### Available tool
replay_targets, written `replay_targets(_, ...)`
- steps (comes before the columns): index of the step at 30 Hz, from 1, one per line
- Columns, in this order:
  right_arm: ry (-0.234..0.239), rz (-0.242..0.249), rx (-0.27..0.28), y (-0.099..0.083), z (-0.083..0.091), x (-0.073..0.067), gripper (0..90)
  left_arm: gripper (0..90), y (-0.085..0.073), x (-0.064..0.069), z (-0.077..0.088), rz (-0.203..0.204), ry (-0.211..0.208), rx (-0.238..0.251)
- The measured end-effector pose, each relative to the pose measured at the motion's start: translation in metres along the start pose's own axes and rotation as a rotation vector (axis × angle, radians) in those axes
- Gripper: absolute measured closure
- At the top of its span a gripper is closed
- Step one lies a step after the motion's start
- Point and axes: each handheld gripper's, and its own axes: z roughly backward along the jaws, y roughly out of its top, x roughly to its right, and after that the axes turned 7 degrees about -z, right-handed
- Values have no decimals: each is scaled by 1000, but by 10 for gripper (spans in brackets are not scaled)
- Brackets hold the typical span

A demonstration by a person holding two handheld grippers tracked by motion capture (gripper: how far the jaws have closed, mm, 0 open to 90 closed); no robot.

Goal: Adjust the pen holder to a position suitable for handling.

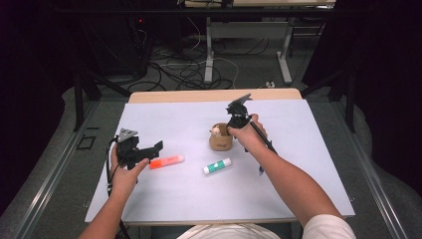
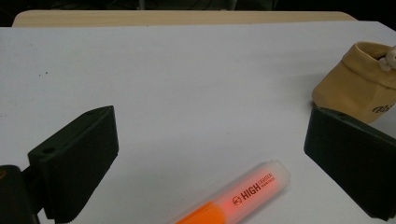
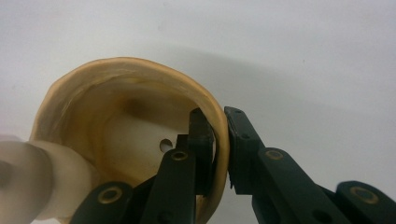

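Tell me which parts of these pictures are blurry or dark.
High view: dark surroundings, lit white table. Left gripper view: highlighter sharp. Right gripper view: pouch rim sharp where the right gripper pinches it; pale cord end blurred.

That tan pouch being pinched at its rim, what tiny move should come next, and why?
Probably close the left hand-held gripper on the orange highlighter. It lies between open jaws, while the right hand-held gripper clamps the tan pouch rim, holding its mouth open.
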Motion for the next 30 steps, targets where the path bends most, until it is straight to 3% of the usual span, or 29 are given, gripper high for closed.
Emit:
replay_targets(2, 14, -7, 5, -2, -1, 1, 819, 31, 0, 0, 0, 0, -1, -1)
replay_targets(9, -7, -8, -15, -6, -1, -1, 819, 32, 0, 1, 0, 1, -2, -2)
replay_targets(20, -19, 51, 2, -15, 1, -4, 800, 32, 0, 0, 0, 1, -1, -7)
replay_targets(25, 8, 46, 17, -17, 1, -2, 790, 47, -1, 1, -1, -11, 3, -15)
replay_targets(29, 17, 41, -2, -16, 2, 0, 773, 49, -2, 1, -2, -22, 5, -28)
replay_targets(30, 58, 25, 41, -17, 0, 1, 761, 49, -2, 0, -3, -25, 4, -33)
